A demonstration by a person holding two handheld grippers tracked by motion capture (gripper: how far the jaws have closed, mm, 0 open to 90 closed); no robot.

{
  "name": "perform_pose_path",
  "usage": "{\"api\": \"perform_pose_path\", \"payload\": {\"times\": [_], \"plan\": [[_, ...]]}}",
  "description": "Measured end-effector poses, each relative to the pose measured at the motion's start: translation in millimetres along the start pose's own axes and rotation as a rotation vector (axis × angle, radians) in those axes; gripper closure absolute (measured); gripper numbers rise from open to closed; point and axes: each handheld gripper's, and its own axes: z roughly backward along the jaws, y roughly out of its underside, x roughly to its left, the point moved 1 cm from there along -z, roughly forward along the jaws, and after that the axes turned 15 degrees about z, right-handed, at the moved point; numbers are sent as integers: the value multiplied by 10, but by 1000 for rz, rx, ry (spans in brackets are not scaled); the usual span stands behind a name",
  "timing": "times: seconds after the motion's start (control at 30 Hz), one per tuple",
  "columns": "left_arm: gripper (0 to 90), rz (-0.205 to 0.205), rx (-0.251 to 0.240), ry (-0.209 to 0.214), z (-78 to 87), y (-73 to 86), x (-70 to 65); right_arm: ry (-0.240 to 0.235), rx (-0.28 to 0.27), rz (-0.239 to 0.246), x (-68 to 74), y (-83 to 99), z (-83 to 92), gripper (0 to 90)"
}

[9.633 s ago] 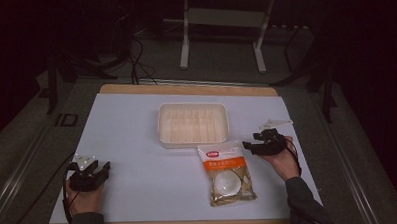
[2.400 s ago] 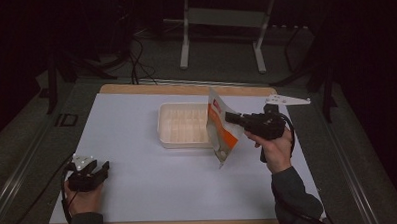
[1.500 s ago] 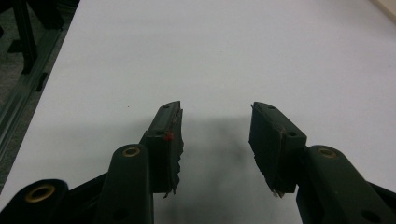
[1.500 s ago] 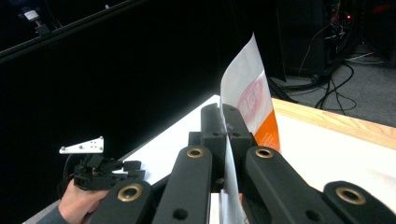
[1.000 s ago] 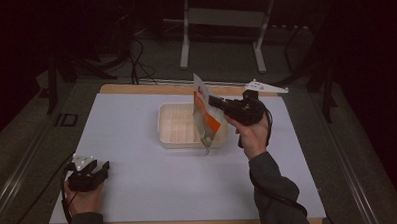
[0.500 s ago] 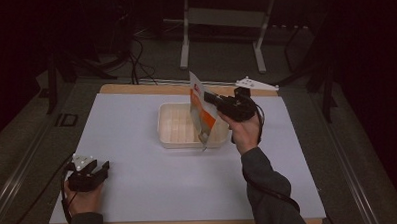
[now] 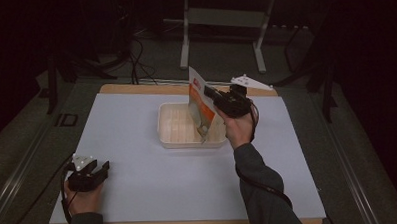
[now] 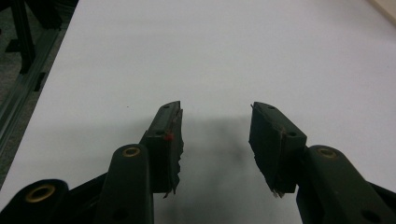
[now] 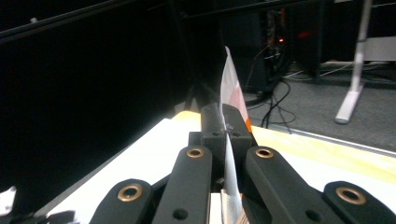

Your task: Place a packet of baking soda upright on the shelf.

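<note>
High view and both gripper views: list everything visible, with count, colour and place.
Bag: one, white and orange, hanging on edge over the tray, pinched near its top.
Tray: one, cream, middle of the mat toward the far side.
Mat: one, white, covering the table.
Table: one, wooden edge showing around the mat.
Stand: one, grey, on the floor beyond the table.
Cables: several, black, on the floor at the back.
Left tool: one, black, jaws apart, resting at the mat's near left.
Right tool: one, black, shut on the bag above the tray.
</note>
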Motion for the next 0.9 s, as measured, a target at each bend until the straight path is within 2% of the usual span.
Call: {"api": "perform_pose_path", "payload": {"times": [0.17, 0.27, 0.43, 0.9], "plan": [[541, 2, 0, 3, 2, -1, 4, 57, -13, 6, 22, 5, -58, 900], [540, 3, 0, 4, 3, -1, 6, 84, -12, -17, 1, 29, -88, 900], [540, 3, -1, 6, 5, -2, 8, 89, -26, -63, -47, 40, -103, 900], [540, 5, -4, 9, 1, 0, 9, 93, -43, -78, 5, -16, -137, 900]]}}
